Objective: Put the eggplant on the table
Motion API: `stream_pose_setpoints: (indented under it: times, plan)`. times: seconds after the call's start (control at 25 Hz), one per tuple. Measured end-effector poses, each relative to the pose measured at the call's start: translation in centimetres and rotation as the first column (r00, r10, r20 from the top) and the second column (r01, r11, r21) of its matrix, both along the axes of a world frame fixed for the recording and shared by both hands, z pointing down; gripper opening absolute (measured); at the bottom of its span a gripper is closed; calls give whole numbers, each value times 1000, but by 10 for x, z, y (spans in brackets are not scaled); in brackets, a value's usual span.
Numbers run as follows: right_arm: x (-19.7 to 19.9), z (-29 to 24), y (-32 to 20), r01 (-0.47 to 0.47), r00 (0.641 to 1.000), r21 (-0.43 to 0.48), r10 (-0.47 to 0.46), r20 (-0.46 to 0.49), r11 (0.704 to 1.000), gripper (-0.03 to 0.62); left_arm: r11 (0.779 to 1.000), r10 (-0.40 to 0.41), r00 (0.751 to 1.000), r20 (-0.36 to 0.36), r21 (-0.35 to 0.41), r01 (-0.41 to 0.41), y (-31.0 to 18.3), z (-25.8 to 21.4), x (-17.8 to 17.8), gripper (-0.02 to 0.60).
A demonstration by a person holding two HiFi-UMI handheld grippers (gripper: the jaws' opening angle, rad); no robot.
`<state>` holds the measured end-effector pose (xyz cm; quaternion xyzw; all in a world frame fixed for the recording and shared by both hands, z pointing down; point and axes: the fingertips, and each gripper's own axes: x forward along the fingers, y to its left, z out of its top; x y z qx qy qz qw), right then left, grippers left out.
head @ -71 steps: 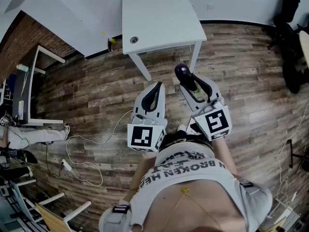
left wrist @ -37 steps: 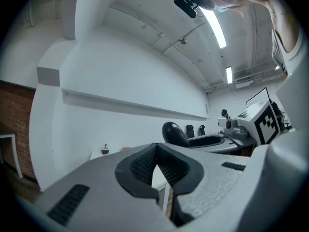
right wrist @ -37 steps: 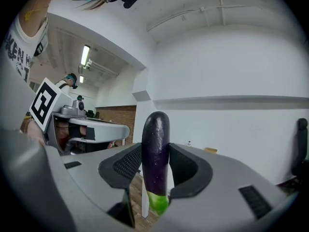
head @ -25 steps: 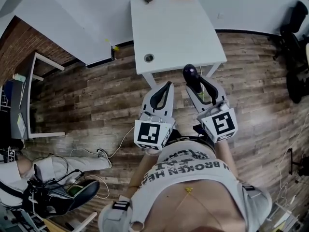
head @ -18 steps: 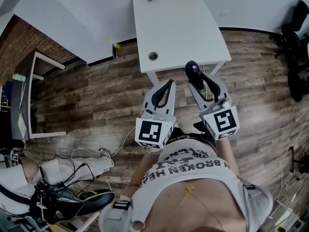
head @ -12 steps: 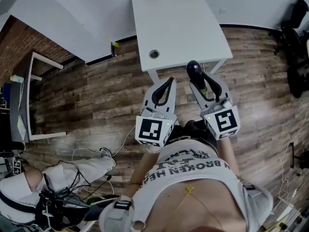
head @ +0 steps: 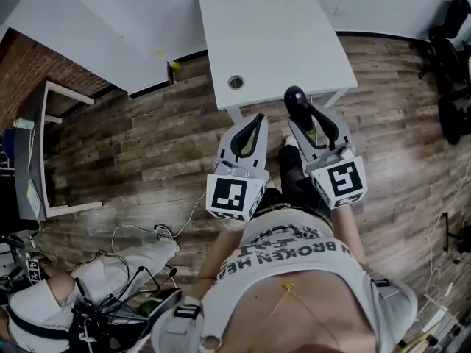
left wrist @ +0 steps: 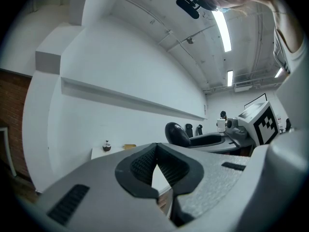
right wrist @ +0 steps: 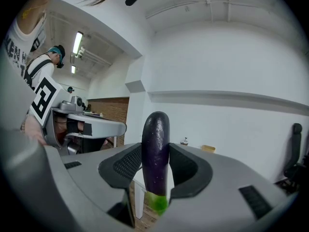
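Right gripper view, unlike left, shows eggplant (right wrist: 155,149) stem.

Eggplant (right wrist: 155,144): dark purple, glossy, standing upright with its green stem end pointing down, sitting clamped between the right gripper (right wrist: 157,172) pads. It's hanging above the floor, by the white table's (head: 272,43) near edge.

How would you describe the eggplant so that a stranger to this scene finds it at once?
Find the white rectangular table on the wooden plank floor. At its near edge, the right gripper holds a dark purple eggplant with a green end between its fingers. The left gripper beside it is shut and empty.
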<state>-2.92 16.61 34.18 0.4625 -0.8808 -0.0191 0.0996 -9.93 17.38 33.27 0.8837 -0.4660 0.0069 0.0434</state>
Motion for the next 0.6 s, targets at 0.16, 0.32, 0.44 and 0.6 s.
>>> stream_pose_setpoints:
  times: [0.16,0.32,0.44,0.6]
  plan:
    - [4,-1,-27,7,1000,-3,-7,3,1000,176,1000,-8,1000,3,0,8,-28,0,4,5]
    - [10,-2,-62,19,1000,-3,-19,6,1000,176,1000,-11,1000,4,-2,11,-60,-3,12,5]
    - [13,-2,-85,36,999,-2,-36,11,999,176,1000,-16,1000,13,-3,16,-82,-2,18,5]
    - [18,-4,-112,67,998,2,-67,15,998,176,1000,-25,999,20,-2,25,-109,-4,30,5]
